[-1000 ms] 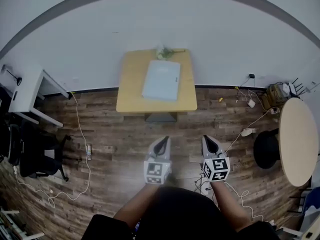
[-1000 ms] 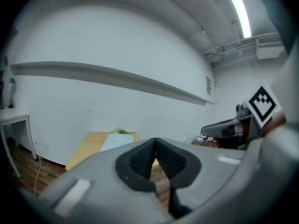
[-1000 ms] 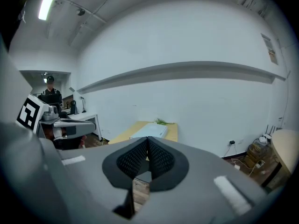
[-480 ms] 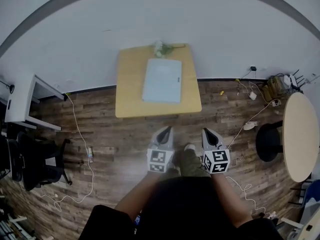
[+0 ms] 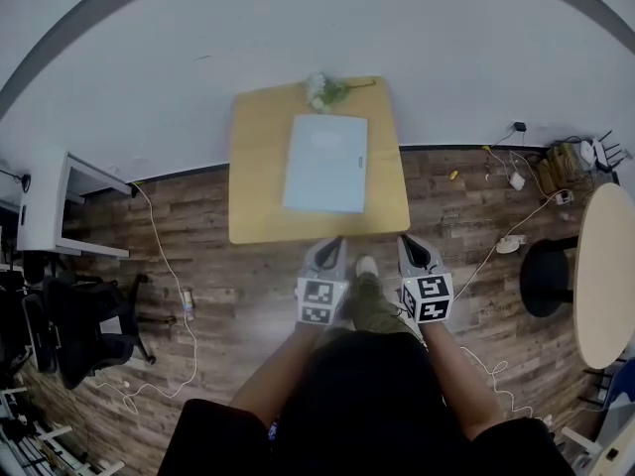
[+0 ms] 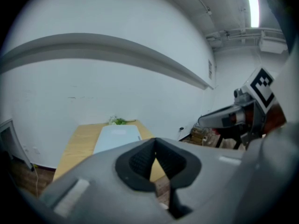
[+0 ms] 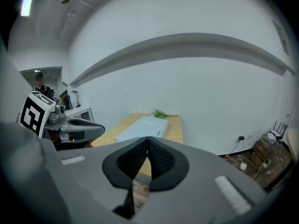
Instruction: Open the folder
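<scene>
A pale blue folder [image 5: 326, 163] lies closed and flat on a small wooden table [image 5: 256, 181] against the white wall. It also shows ahead in the left gripper view [image 6: 117, 137] and the right gripper view [image 7: 142, 127]. My left gripper [image 5: 331, 247] and right gripper [image 5: 411, 245] hang side by side over the floor, just short of the table's near edge. Both are shut with nothing between the jaws. In the gripper views the jaw tips meet: left gripper [image 6: 155, 141], right gripper [image 7: 147, 139].
A green sprig [image 5: 323, 90] lies at the table's far edge beyond the folder. A white desk [image 5: 48, 201] and black chair [image 5: 79, 323] stand left. A round table [image 5: 603, 276], black stool [image 5: 549, 276] and floor cables [image 5: 501, 244] are right.
Both grippers and the person have come forward toward the table, which now sits closer and larger in the head view. The jaws stayed shut.
</scene>
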The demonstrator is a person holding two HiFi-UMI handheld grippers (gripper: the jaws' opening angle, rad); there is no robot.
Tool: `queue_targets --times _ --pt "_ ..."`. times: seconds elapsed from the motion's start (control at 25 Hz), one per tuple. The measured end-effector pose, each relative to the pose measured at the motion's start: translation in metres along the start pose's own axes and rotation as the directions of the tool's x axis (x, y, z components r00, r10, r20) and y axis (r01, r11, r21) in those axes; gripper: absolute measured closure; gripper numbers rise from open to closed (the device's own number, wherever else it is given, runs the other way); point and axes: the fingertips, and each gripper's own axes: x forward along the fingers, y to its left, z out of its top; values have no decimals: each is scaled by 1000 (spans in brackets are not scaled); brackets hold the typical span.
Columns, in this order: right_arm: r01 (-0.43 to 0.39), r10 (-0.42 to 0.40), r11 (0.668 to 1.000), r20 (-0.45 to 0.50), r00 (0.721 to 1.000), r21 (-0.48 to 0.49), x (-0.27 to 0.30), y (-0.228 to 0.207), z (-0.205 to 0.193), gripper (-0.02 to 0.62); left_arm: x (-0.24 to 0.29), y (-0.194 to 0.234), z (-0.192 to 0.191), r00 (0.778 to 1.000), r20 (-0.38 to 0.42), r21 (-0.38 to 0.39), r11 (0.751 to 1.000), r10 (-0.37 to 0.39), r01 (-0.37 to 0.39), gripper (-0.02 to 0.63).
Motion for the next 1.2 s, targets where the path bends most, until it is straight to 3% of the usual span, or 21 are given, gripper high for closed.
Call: queue_targets --times 0.24,0.52,0.76,1.08,1.2 --pt "-70 72 997 -81 994 23 76 -20 -11 592 58 23 -15 997 -80 -16 1000 18 -19 600" --pt "-141 155 987 -192 969 83 155 -39 -40 592 120 36 -50 982 -190 -35 999 6 -13 575" --pt "-231 257 963 -229 939 136 203 -34 -66 537 157 43 -83 959 -282 9 1000 -12 15 552" --pt "-238 285 954 -297 911 184 245 -43 -94 538 193 49 -120 928 -371 74 996 -18 50 502" --pt "-250 297 951 -307 904 183 251 -43 -97 535 200 50 -127 919 -395 119 991 -2 54 454"
